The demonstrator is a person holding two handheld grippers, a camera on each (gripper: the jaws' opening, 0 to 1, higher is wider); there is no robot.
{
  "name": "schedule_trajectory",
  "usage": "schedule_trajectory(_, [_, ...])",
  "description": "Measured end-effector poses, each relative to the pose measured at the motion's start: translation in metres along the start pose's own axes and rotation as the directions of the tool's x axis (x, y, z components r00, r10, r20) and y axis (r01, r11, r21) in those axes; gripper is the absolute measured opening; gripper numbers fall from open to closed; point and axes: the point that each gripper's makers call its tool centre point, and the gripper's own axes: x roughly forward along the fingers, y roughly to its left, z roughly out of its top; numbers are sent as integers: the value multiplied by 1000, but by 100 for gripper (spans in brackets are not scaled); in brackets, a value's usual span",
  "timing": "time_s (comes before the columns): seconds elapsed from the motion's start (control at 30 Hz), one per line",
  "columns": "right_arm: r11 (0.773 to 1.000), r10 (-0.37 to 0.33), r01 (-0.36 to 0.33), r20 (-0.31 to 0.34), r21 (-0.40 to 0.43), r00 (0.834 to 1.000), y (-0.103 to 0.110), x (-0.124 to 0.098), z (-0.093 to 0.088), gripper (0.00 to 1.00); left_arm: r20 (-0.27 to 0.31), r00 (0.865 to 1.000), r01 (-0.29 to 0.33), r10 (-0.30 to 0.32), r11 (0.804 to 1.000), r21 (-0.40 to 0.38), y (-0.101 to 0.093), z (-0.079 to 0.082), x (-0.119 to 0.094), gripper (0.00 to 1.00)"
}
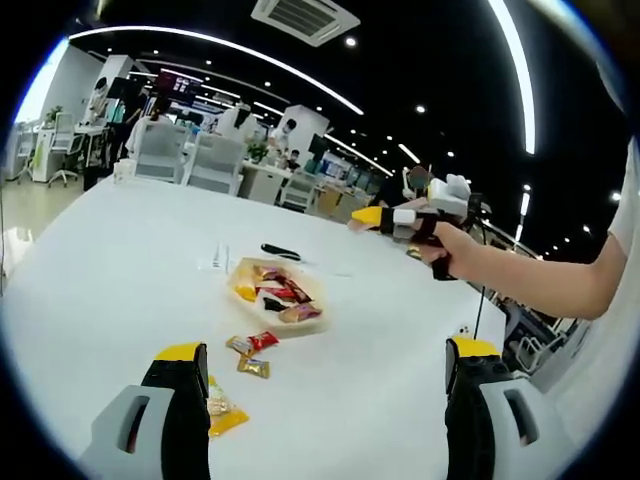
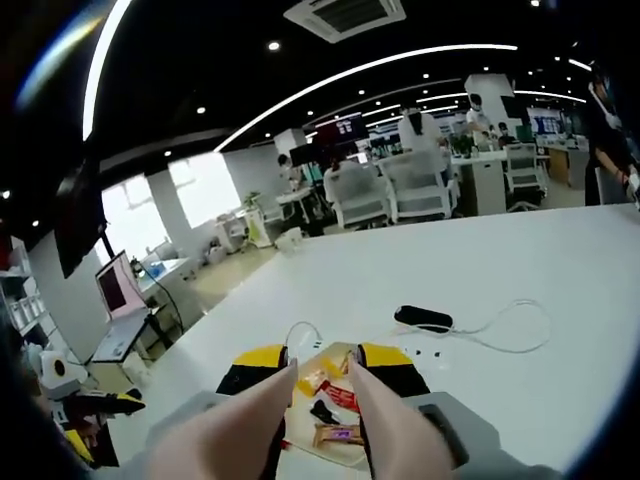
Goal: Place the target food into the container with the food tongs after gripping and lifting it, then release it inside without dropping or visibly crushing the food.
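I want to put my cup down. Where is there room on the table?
The white table is bare left of the snack tray and beyond it. It is crowded near the loose snack packets and around the black device with its white cable.

Left gripper view: the yellow packet is partly hidden behind the left jaw. Right gripper view: the tray of snacks is largely masked by fingers and jaws; wrapper print is too small to read; the cable blurs.
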Motion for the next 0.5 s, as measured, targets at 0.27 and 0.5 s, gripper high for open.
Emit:
schedule_trajectory(0.27, [1000,5,-5,-18,2,1000,7,0,-10,27,-3,1000,0,0,1000,1,2,-4,0,99])
schedule_trajectory(0.5, [1000,7,-7,-43,8,999,12,3,-24,27,-7,1000,-3,3,1000,-5,8,-6,2,99])
